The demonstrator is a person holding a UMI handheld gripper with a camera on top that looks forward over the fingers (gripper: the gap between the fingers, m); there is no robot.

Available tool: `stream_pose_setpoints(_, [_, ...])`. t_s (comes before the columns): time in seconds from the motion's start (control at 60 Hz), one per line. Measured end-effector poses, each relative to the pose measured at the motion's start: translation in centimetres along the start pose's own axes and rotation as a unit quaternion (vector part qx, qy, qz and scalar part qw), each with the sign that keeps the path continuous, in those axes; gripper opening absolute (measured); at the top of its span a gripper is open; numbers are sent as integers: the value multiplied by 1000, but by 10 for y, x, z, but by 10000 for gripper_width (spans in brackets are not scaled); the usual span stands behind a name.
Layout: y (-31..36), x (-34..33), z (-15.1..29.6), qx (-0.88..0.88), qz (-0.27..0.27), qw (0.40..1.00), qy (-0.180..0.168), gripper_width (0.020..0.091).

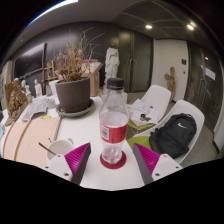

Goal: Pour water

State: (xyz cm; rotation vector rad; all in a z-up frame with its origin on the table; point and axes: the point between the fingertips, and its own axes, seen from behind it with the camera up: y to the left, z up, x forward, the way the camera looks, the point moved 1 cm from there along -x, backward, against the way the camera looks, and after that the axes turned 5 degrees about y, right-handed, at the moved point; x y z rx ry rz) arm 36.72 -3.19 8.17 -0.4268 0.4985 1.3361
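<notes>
1. Standing upright on the white table (95,135), the bottle (114,122) is clear plastic with a dark cap and a red label around its lower half.
2. The bottle rests on the table by itself, just ahead of the gripper (113,158) and on the line between the two fingers.
3. The fingers are apart; the pink pads (78,156) show on both sides below the bottle, and there is a gap between each pad and the bottle, so nothing is clamped.
4. The bottle looks mostly see-through above the label; how much water is inside, I cannot tell.
5. To the left of the bottle and farther back stands a dark pot (73,95) with a dry, brown plant (72,62) in it.
6. Near the left finger, on the table, there is a white cup (60,148) with something dark leaning in it.
7. Small green things (138,125) lie on the table just to the right of the bottle.
8. Beyond the table on the right are white chairs (155,100), and a black backpack (177,133) lies on the nearer one.
9. Nothing stands between the fingers and the bottle.
</notes>
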Motion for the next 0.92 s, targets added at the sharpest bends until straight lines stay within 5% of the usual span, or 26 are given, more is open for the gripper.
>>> stream_pose_setpoints(0.25, [63, -134, 3, -7, -9, 999, 43, 854])
stream_pose_setpoints(0.433, [121, -208, 3, -40, -1, 999, 38, 857])
stream_pose_setpoints(0.917, [191, -257, 2, -78, 19, 997, 23, 854])
